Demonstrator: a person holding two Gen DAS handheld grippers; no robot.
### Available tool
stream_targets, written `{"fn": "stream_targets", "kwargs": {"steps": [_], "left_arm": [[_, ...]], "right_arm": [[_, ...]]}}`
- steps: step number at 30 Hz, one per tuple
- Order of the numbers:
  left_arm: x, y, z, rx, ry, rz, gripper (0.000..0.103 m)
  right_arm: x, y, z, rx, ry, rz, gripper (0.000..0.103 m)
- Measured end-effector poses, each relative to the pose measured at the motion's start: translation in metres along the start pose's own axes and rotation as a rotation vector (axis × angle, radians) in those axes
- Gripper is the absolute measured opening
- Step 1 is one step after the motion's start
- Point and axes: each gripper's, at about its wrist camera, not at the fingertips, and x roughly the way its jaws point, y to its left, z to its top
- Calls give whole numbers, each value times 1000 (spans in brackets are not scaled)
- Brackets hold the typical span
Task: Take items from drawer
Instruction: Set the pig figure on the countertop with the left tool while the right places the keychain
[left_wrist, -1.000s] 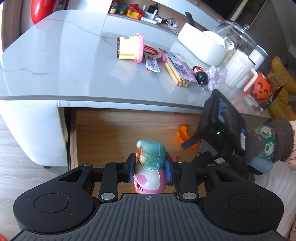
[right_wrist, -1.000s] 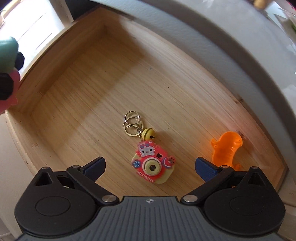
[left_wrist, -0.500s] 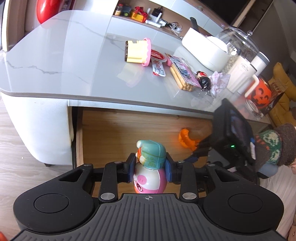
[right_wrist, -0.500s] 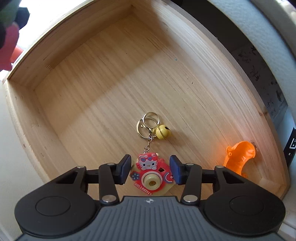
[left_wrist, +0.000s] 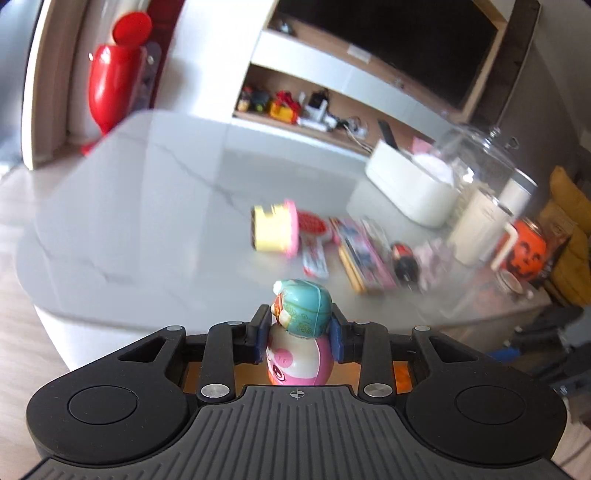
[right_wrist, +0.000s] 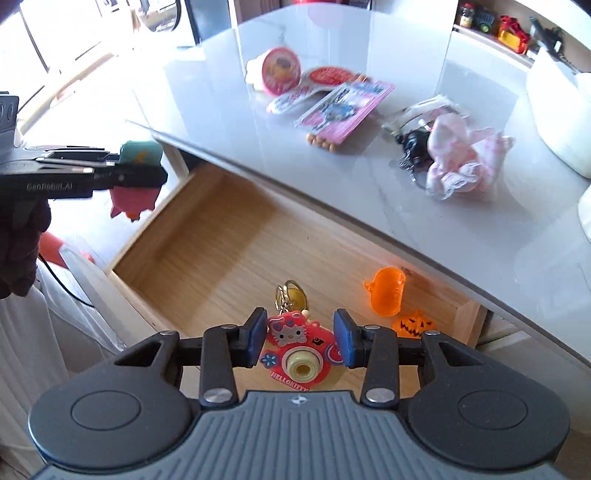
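Drawer (right_wrist: 229, 236) stands open under the desk (right_wrist: 461, 221), an orange toy (right_wrist: 386, 291) on its floor. Left tongs (left_wrist: 298, 332) clamp a pig figurine (left_wrist: 297, 332); right tongs (right_wrist: 300, 341) grip a camera keychain (right_wrist: 295, 350) above it.

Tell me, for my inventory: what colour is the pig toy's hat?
Teal hat, clearest in the left wrist view.

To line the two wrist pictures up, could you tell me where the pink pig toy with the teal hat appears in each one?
Left wrist: the pig toy sits bottom centre, clamped in the left gripper.
Right wrist: the same toy is at the left edge, held above the open drawer.
Shared landmark: the pink snack packet on the grey tabletop.
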Motion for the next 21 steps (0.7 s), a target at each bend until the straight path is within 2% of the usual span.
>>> {"fn": "stream_targets", "kwargs": {"steps": [2, 4, 7, 9, 11, 15, 18, 19, 21], "left_arm": [[13, -6, 31, 58, -30, 121, 37], [38, -8, 50, 136, 4, 174, 37], [80, 2, 57, 152, 101, 119, 39], [94, 4, 55, 142, 96, 126, 40], [94, 4, 51, 159, 35, 125, 40], [77, 6, 48, 149, -129, 171, 40], [50, 9, 44, 82, -272, 185, 40], [41, 10, 42, 20, -291, 159, 40], [34, 12, 36, -71, -239, 83, 40]], "right_arm": [[-9, -3, -2, 5, -47, -15, 39], [-16, -7, -4, 6, -82, -18, 39], [-20, -13, -7, 15, -126, -21, 39], [-21, -18, -10, 22, -149, -28, 39], [-26, -30, -15, 39, -167, -33, 39], [-26, -47, -19, 79, -176, -45, 39], [-30, -56, -18, 98, -192, -53, 39], [-32, -58, -16, 105, -202, -51, 39], [-38, -64, -10, 122, -226, -46, 39]]}}
